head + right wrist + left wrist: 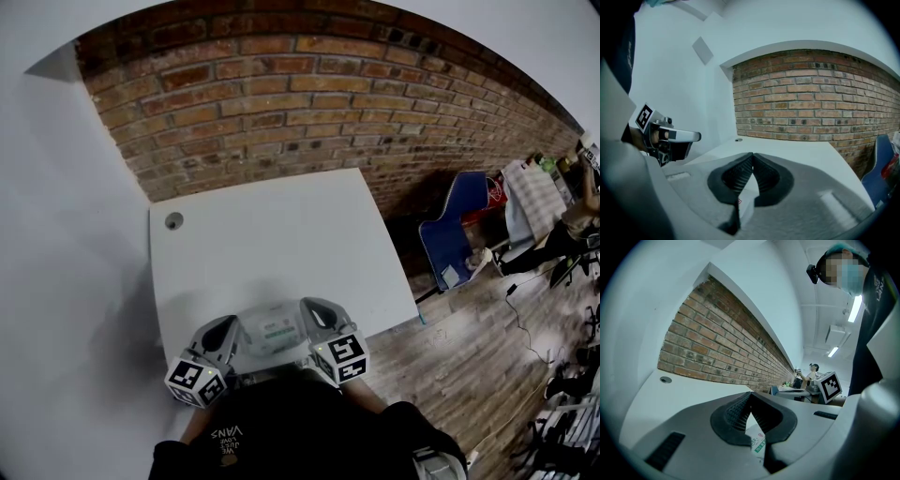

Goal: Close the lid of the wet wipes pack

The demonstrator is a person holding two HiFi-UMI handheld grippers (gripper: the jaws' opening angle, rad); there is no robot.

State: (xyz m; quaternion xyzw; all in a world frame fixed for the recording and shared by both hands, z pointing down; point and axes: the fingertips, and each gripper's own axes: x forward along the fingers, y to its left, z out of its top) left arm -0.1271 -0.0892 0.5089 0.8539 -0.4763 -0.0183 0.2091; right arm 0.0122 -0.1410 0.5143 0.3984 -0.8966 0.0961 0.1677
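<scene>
The wet wipes pack (270, 332) is white with a green label on top and lies at the near edge of the white table (272, 234). Its lid looks flat against the pack. My left gripper (232, 324) rests at the pack's left end, and my right gripper (306, 306) at its right end. In the left gripper view the pads (737, 412) meet at their tips, shut, with the pack's label (758, 444) showing below them. In the right gripper view the pads (739, 176) also meet at the tips, with the white pack (746, 198) underneath. Neither gripper holds anything.
A brick wall (309, 103) runs behind the table. A round cable hole (173, 221) sits at the far left corner. To the right, on the wooden floor, stands a blue chair (457, 234). People sit at desks far right (572, 220).
</scene>
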